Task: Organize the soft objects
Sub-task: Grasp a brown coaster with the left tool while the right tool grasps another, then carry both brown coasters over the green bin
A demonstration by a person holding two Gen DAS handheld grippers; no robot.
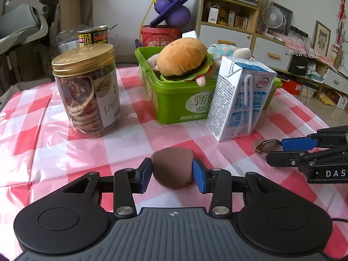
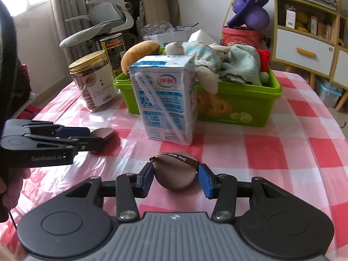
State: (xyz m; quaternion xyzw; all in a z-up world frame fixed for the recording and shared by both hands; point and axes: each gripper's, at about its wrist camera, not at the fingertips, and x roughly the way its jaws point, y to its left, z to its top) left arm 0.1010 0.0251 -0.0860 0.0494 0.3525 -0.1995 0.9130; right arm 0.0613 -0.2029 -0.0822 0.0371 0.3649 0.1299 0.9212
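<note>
Each gripper has closed partway onto a brown makeup puff low over the checked tablecloth [image 1: 121,128]: the left gripper [image 1: 171,174] pinches a plain teardrop puff [image 1: 173,167], the right gripper [image 2: 176,177] a round puff [image 2: 176,177] with a "Milk tea" ribbon [image 2: 174,155]. The green bin [image 1: 174,102] beyond is heaped with plush, a burger toy [image 1: 182,58] topmost. The risks: squashy foam slipping from the pads, an arm toppling the milk carton [image 1: 239,97] that stands before the bin, puffs rolling off that pile
</note>
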